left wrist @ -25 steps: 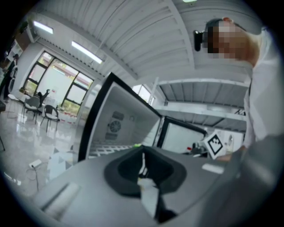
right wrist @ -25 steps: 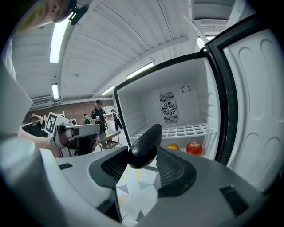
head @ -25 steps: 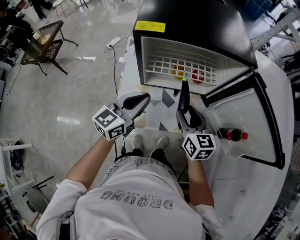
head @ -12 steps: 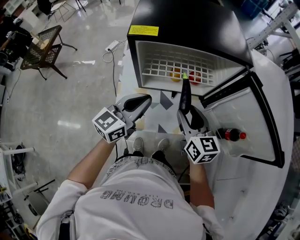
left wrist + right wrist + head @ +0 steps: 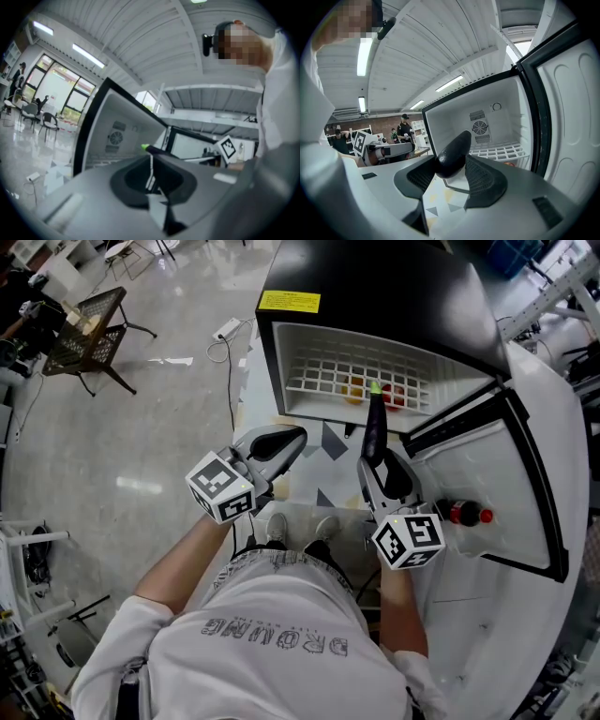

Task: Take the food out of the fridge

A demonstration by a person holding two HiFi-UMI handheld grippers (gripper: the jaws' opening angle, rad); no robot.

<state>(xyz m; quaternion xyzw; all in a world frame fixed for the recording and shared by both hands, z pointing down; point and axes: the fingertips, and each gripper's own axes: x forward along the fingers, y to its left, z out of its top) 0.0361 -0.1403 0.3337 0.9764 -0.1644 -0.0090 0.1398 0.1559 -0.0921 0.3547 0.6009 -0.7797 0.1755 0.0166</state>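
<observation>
Dark eggplant (image 5: 452, 157) clamped in right tool (image 5: 382, 465); left tool (image 5: 291, 440) together, empty; fruit (image 5: 354, 387) half-hidden behind shelf grid (image 5: 319, 371).

The right gripper (image 5: 382, 465), clamped on the dark eggplant (image 5: 374, 423), has risen slightly before the open fridge (image 5: 375, 296).

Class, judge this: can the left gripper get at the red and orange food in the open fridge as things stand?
Probably yes. The fridge door stands open, the left gripper is empty, and nothing blocks its side. Its jaws are shut, though, and the food lies under the wire shelf.
</observation>
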